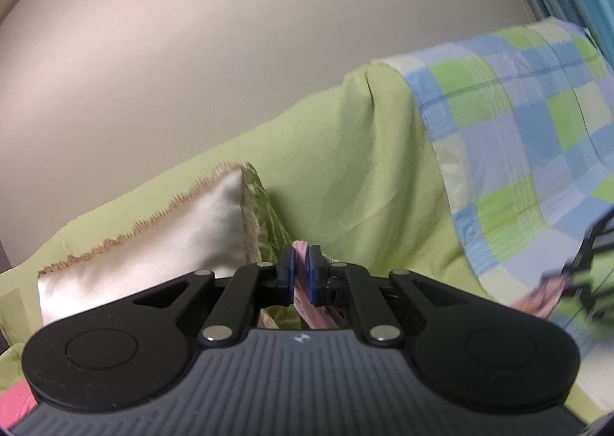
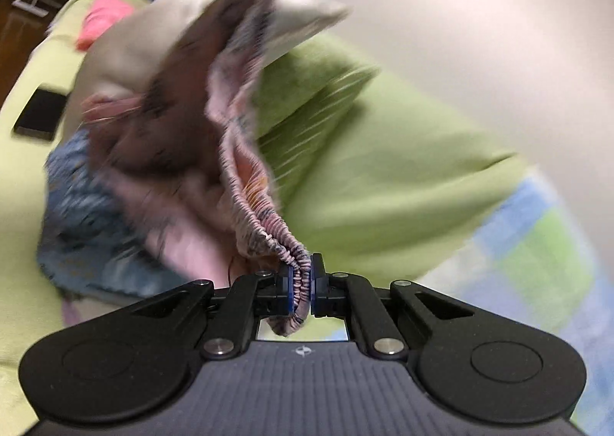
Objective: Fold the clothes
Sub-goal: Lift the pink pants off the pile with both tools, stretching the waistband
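Pinched between the blue pads of my right hand-held gripper (image 2: 302, 284) was the gathered elastic waistband of a pink patterned garment (image 2: 238, 152), and the rest of the cloth trailed up and away from that grip, blurred by motion. My left hand-held gripper (image 1: 302, 275) was closed too, on a narrow strip of what I judged to be the same pink fabric, though little of it showed past the pads. So the garment hung in the air between both grips, above the bed (image 2: 23, 152) with its pale green sheet, not yet laid down.

To do this step well, I reckoned I should keep both grips firm on the waistband, draw them apart until the elastic ran straight, and let the legs hang free before lowering it flat. A bare stretch of sheet was needed: a blue printed cloth (image 2: 76, 213) lay bunched below the garment, a dark flat object (image 2: 40, 114) sat toward the bed's edge, and a fringed cushion (image 1: 153, 244) and checked blanket (image 1: 518, 137) crowded the far side.
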Action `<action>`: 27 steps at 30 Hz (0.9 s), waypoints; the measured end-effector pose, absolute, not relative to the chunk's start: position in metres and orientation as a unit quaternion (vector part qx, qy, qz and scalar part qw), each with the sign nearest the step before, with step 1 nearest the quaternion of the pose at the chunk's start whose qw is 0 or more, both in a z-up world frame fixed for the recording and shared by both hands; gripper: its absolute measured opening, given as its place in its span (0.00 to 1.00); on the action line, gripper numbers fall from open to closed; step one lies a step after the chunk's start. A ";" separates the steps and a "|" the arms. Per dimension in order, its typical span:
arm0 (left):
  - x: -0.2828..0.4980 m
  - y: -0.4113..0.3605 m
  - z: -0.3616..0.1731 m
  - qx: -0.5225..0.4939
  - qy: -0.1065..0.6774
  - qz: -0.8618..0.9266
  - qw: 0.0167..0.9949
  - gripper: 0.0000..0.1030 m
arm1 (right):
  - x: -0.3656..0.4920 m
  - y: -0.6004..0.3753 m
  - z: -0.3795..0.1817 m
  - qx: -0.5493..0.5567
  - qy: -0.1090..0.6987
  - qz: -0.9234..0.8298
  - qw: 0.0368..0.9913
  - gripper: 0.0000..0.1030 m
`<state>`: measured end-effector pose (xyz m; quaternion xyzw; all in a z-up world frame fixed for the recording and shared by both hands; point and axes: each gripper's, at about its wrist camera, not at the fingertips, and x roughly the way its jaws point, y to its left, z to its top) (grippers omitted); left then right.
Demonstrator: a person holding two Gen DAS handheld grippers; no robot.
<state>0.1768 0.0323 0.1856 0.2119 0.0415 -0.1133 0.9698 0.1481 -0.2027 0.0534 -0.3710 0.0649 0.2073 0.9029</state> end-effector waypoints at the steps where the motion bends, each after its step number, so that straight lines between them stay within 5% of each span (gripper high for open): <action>1: 0.170 0.030 0.194 0.207 0.033 -0.116 0.971 0.06 | 0.141 -0.213 0.071 -0.369 0.053 0.195 0.907 0.04; 11: 0.070 -0.023 0.268 0.179 -0.058 -0.181 0.965 0.06 | 0.015 -0.323 0.189 -0.390 -0.004 0.073 0.918 0.04; 27: -0.028 -0.136 0.253 0.130 -0.090 -0.341 0.927 0.06 | -0.173 -0.449 0.208 -0.414 0.034 -0.102 0.904 0.04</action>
